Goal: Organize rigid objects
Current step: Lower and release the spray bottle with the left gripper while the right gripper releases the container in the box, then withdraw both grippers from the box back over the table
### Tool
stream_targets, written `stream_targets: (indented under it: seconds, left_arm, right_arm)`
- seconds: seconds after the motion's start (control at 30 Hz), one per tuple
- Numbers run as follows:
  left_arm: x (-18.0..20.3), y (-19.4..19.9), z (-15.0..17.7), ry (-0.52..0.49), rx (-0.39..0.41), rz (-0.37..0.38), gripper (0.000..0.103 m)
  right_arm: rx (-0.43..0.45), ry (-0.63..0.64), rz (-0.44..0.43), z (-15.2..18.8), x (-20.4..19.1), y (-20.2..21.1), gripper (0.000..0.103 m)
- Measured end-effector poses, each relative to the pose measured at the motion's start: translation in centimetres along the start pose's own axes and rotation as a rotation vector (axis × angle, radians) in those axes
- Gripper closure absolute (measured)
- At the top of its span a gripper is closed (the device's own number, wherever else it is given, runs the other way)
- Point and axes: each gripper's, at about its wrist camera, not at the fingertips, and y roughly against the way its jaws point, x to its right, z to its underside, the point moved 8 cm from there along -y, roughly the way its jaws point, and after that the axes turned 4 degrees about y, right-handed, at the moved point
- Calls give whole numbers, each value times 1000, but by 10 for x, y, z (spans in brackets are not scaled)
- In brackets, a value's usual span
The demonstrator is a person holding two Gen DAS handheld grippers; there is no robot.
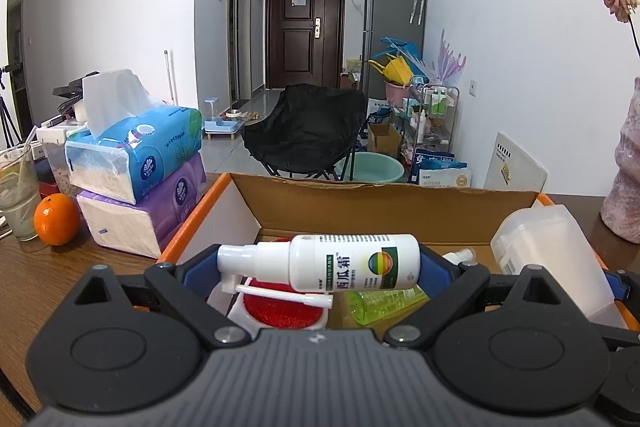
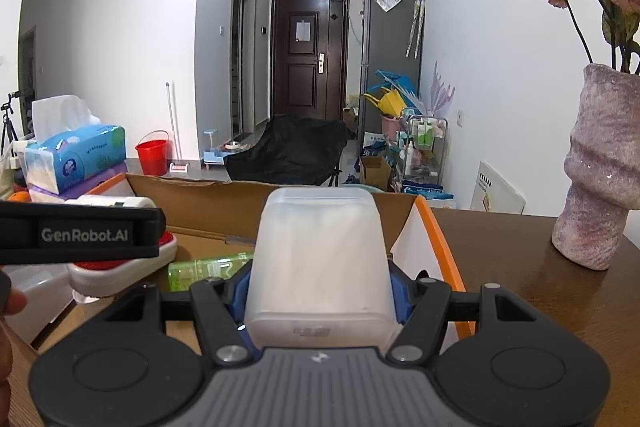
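My left gripper [image 1: 320,267] is shut on a white spray bottle [image 1: 352,261] lying crosswise between its blue pads, held over an open cardboard box [image 1: 372,203] with orange edges. My right gripper [image 2: 318,291] is shut on a translucent white plastic container [image 2: 320,259], held over the same box [image 2: 208,199]; the container also shows in the left wrist view [image 1: 548,259]. Inside the box lie a white-rimmed red round item [image 1: 284,309] and a green transparent bottle [image 1: 380,303]. The left gripper's side shows in the right wrist view [image 2: 80,235].
Stacked tissue packs [image 1: 140,163], an orange [image 1: 56,219] and a glass with a straw [image 1: 18,195] stand left of the box on the wooden table [image 2: 520,267]. A pink vase with dried roses [image 2: 600,167] stands to the right. A black chair [image 1: 308,127] is beyond.
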Motion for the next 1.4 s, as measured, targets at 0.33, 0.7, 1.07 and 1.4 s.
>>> stream_targets:
  seconds: [0.33, 0.7, 1.07, 1.4]
  left_arm:
    - [-7, 2, -3, 11, 7, -17, 0]
    - [-14, 1, -2, 34, -17, -20, 0]
    - [-14, 11, -6, 48, -10, -21, 0]
    - [-17, 32, -6, 43, 32, -29, 0]
  right_arm:
    - [-4, -36, 34, -2, 10, 5, 8]
    - [4, -32, 47, -3, 13, 8, 0]
    - [20, -37, 46, -7, 15, 16, 0]
    - [65, -39, 65, -9, 20, 43, 0]
